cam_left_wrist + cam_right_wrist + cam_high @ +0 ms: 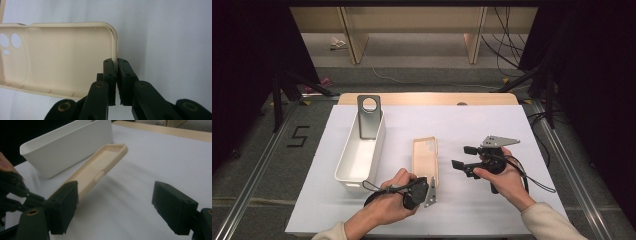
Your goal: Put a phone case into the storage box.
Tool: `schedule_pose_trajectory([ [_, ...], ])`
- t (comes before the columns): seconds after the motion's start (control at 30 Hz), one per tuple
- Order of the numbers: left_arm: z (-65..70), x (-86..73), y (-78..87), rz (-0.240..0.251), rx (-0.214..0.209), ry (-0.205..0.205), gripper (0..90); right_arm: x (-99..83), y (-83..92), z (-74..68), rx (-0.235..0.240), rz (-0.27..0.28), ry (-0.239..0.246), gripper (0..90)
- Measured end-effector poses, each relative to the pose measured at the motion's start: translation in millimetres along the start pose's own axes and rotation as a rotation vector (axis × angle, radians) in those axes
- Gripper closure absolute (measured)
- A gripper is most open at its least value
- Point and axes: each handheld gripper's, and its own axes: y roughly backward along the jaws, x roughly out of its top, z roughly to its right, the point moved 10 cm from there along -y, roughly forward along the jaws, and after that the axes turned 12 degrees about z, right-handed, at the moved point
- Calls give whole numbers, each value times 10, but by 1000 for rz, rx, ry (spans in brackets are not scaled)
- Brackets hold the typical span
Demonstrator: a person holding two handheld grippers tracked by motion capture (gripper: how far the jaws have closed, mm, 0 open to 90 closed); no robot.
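1. My left gripper (428,186) pinched the near rim of the beige phone case (425,159), which lay beside the white bin (346,167) on the table (492,200).
2. My right gripper (462,157) stood spread wide, just right of the case, nothing between its jaws.

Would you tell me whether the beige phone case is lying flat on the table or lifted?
Lifted at one end. The left tongs pinch the phone case by its rim, and it slopes above the white table, casting a shadow.
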Motion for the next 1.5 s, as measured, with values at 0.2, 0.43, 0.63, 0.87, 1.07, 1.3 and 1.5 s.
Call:
schedule_pose_trajectory([
  [0.2,19,33,6,-9,9,-30,861,30,-212,-31,5,-18,-34,242],
  [0.43,49,73,16,-14,4,-46,866,41,-380,-31,0,-38,-62,251],
  [0.63,69,84,8,-13,-3,-51,867,97,-433,-19,-2,-26,-87,258],
  [0.87,94,115,6,-10,-9,-60,868,155,-480,9,-2,-19,-97,260],
  [1.07,109,128,8,-9,-14,-68,868,164,-543,28,-4,-27,-114,292],
  [1.3,139,154,0,-2,-17,-75,868,155,-582,-14,11,-41,-117,421],
  [1.5,157,168,-8,-2,-21,-86,868,142,-590,-60,40,-60,-141,576],
])
